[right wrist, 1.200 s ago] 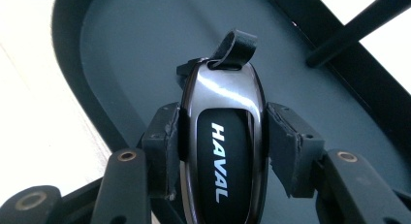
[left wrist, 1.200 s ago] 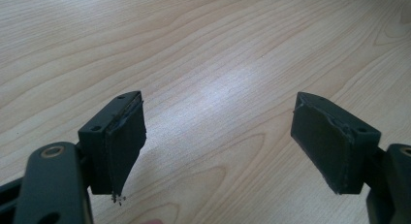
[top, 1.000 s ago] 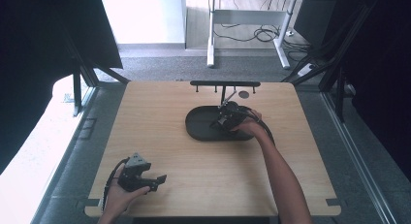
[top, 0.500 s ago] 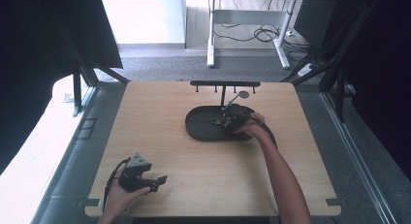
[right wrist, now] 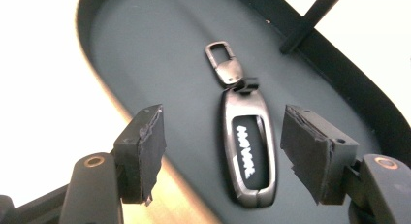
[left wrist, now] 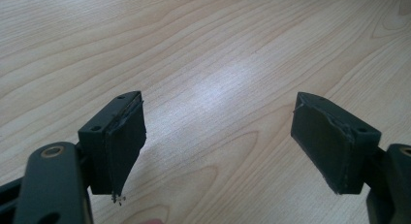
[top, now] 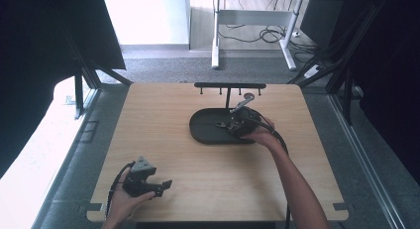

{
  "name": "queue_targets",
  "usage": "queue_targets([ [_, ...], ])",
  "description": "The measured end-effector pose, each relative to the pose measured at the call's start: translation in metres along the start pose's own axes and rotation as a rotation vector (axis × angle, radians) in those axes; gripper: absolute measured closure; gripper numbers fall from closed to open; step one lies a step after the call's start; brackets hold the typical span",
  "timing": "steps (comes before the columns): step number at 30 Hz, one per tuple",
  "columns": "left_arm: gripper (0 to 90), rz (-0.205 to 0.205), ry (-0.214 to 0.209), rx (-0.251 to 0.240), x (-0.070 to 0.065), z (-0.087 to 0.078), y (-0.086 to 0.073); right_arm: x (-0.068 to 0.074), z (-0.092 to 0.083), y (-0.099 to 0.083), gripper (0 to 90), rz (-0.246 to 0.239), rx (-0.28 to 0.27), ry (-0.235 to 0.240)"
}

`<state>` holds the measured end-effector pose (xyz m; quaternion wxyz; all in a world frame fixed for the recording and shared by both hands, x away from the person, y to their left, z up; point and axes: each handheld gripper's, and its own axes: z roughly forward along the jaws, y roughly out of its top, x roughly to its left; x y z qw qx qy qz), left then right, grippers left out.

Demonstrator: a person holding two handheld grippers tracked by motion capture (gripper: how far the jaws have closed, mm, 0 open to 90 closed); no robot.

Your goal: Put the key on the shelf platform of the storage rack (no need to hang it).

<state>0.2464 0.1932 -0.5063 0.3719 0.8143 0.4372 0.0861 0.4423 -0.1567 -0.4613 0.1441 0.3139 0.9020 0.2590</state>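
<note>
Right gripper [right wrist: 220, 158] just opened, key fob [right wrist: 248, 151] released.

Table [top: 173, 154]: pale wood, bare near front.
Rack [top: 229, 85]: black bar with hooks, at table's far edge.
Desk legs [top: 216, 35]: white, beyond table.
</note>
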Motion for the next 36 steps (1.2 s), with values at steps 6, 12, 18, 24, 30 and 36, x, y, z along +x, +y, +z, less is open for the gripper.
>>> queue_targets([
  [6,20.5,-0.005,-0.005,-0.013,-0.001,-0.003,0.001,0.008,-0.024,-0.021,34.5,0.056,-0.056,0.022],
  [12,20.5,-0.007,-0.005,-0.021,0.0,-0.007,0.001,0.019,-0.047,-0.053,34.9,0.099,-0.114,0.041],
  [18,20.5,-0.015,0.0,-0.02,0.001,-0.006,0.001,0.034,-0.063,-0.106,35.8,0.148,-0.18,0.063],
  [24,20.6,-0.012,0.002,-0.015,0.0,-0.005,0.001,0.043,-0.069,-0.143,36.3,0.173,-0.214,0.073],
  [30,20.5,-0.008,0.005,-0.015,0.0,-0.006,0.001,0.043,-0.067,-0.149,35.9,0.181,-0.207,0.063],
  [36,20.4,-0.005,0.002,-0.019,0.001,-0.006,0.0,0.042,-0.068,-0.155,34.6,0.181,-0.214,0.036],
])
